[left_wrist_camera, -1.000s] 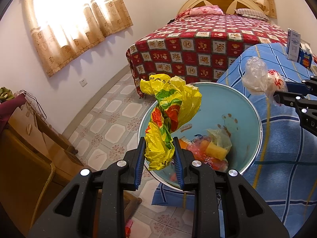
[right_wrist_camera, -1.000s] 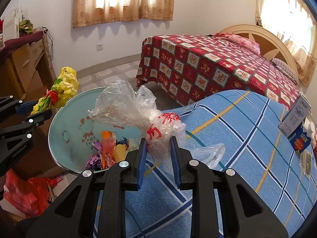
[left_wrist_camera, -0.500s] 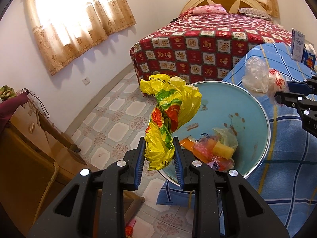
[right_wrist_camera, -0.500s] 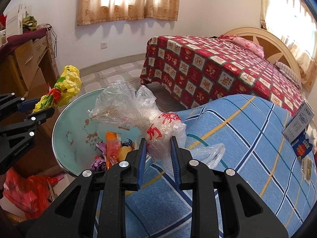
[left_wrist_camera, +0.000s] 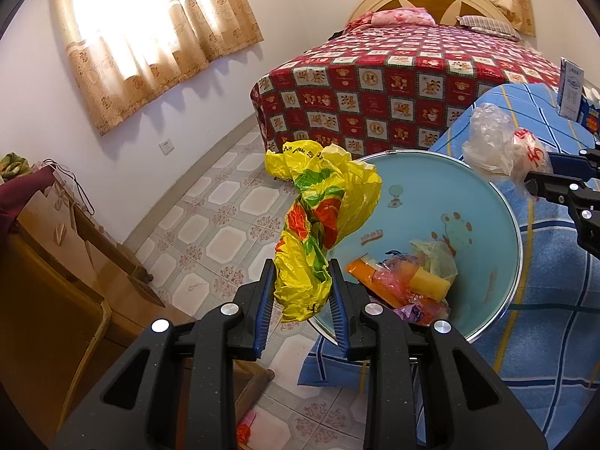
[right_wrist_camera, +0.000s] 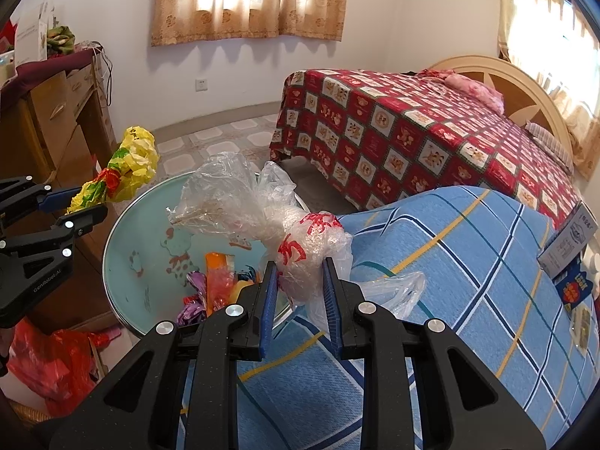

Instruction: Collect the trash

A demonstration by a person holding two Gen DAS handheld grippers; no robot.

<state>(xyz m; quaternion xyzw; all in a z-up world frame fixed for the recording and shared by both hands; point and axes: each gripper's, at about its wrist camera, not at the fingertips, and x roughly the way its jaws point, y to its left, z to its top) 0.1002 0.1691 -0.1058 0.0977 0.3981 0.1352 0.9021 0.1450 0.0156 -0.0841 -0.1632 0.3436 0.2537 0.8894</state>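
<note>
two pieces of trash were clamped and up off the blue checked cloth (right_wrist_camera: 468, 262), neither yet dropped into the pale blue basin (left_wrist_camera: 431, 195) that sat at the cloth's edge. the basin already held a small heap of wrappers (left_wrist_camera: 405, 285) low against its near wall, so part of the collecting looked done; what was left, by my reading, was to let these two go over the basin. a box (right_wrist_camera: 568, 242) and a small packet lay on the cloth well beyond the basin, and whether those counted as trash i could not tell.

the left tool (left_wrist_camera: 302, 296) was closed on the lower end of a crumpled yellow bag (left_wrist_camera: 318, 225), which stood up over the basin's near-left rim. the right tool (right_wrist_camera: 300, 292) was closed on a clear plastic bag (right_wrist_camera: 262, 217) with red print, held just beside the basin's far-right rim, its loose top leaning over the basin.

set against the earlier frames, both grips were unchanged, neither bag had slipped, and the heap in the basin looked the same. only the framing had drifted a little.
</note>
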